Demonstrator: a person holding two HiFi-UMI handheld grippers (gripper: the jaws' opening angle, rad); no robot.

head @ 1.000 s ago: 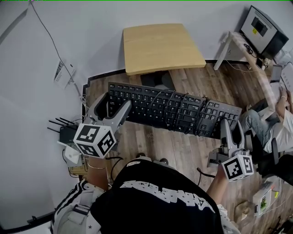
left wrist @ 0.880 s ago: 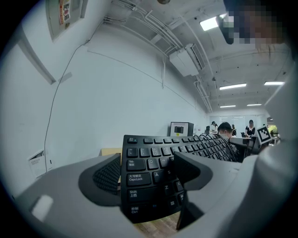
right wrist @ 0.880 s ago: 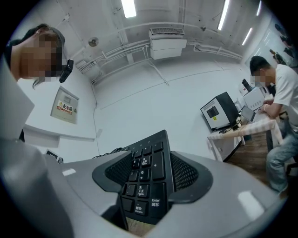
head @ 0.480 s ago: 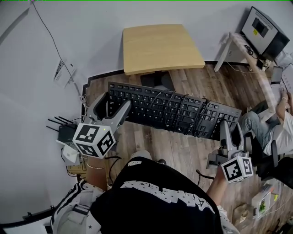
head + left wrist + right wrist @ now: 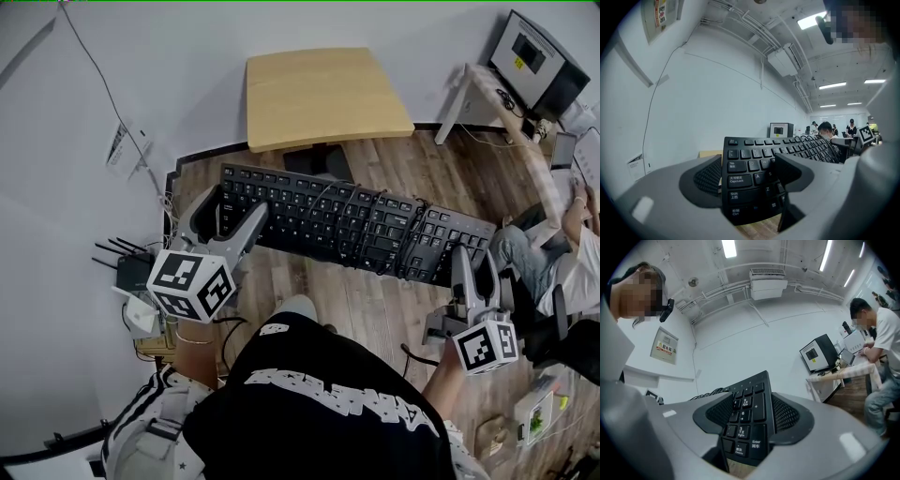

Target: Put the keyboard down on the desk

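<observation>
A long black keyboard (image 5: 356,225) hangs level in the air over the wooden floor, with its own cable (image 5: 361,208) wound around its middle. My left gripper (image 5: 234,208) is shut on its left end, the Caps Lock and Shift keys (image 5: 740,180) showing between the jaws. At the number pad end (image 5: 747,411), my right gripper (image 5: 473,258) is shut on it too. The light wooden desk (image 5: 323,94) stands beyond the keyboard, against the white wall, with its top bare.
A black router with antennas (image 5: 131,272) and white boxes sit on the floor at the left. A white table with a monitor (image 5: 539,56) stands at the upper right. A seated person (image 5: 562,253) is at the right edge.
Hardly anything has changed: both grippers keep their hold and the keyboard stays at about the same place short of the desk.
</observation>
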